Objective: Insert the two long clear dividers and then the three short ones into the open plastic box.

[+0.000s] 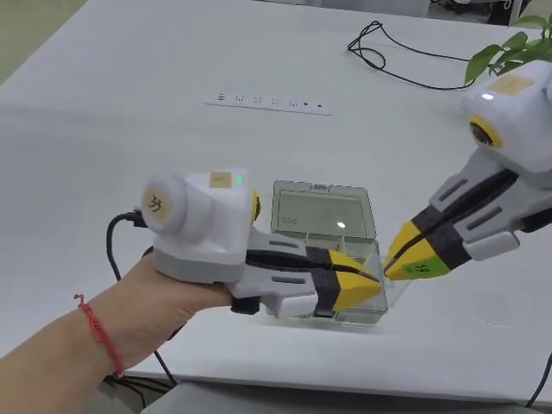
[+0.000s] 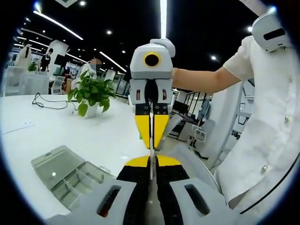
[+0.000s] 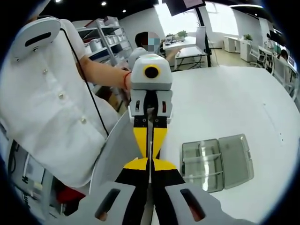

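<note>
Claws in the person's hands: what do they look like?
Both the left claw and right claw have white-grey plastic bodies, black middles and yellow wedge tips. The right bears a green label; a black cable trails from the left. The person wears a red string bracelet and white buttoned shirt.

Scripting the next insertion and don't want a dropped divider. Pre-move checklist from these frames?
1. Lid open and lying flat behind the box: ok.
2. Box flat on the table: ok, though it is close to the front edge.
3. Left gripper jaws closed: ok.
4. Right gripper jaws closed, tip to tip with the left over the box's near end: ok.
5. Divider actually pinched between the tips: cannot tell. Both gripper views show a thin bright line there.
6. Seated dividers in the box: some are in, count cannot tell.
</note>
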Demonstrator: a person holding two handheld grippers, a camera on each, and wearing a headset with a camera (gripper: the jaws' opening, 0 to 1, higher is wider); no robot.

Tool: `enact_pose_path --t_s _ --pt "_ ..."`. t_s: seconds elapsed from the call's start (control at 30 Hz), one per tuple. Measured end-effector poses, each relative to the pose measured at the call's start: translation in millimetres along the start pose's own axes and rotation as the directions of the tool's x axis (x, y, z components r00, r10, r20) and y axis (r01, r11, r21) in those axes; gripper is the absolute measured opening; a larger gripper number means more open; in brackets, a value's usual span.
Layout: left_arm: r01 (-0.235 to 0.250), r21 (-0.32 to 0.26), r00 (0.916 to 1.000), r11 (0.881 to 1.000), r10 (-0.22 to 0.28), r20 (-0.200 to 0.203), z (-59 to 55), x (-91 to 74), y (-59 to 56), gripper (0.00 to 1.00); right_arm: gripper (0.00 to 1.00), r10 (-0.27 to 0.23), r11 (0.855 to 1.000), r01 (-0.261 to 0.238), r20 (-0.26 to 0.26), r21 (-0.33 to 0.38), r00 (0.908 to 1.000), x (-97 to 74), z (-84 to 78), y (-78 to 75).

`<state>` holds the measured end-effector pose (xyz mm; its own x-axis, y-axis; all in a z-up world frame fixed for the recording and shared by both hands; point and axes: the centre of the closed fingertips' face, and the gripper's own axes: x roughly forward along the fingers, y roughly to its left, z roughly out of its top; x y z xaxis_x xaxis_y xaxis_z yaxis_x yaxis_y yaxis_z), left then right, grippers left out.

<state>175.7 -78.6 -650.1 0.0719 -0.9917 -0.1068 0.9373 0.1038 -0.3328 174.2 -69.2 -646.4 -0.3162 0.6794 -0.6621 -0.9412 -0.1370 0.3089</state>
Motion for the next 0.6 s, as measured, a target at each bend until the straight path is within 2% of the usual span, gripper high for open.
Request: enact_pose_path --t_s 0.2,0.3,0.5,0.6 --pt "-0.037 0.003 0.9993 0.999 0.037 -0.011 -5.1 -7.8 6.1 0.04 0.03 -0.026 1.000 0.026 0.007 0.000 0.9996 -4.9 0.2 -6.6" --pt "-0.065 0.001 0.9977 0.998 0.065 -0.019 -7.9 -13.4 11.9 0.09 0.03 -0.051 0.999 0.051 0.012 0.002 0.9986 -7.6 -0.2 -13.1" --pt "-0.125 -0.005 0.9916 0.992 0.125 -0.035 -14.6 -26.0 22.3 0.19 0.03 -0.135 0.991 0.134 0.013 0.011 0.9908 -11.1 -3.0 -33.3" --pt "-0.164 -0.001 0.9856 0.986 0.164 -0.042 -18.0 -33.3 29.0 0.26 0.03 -0.164 0.986 0.164 0.016 0.013 0.9864 -11.0 -5.8 -42.7"
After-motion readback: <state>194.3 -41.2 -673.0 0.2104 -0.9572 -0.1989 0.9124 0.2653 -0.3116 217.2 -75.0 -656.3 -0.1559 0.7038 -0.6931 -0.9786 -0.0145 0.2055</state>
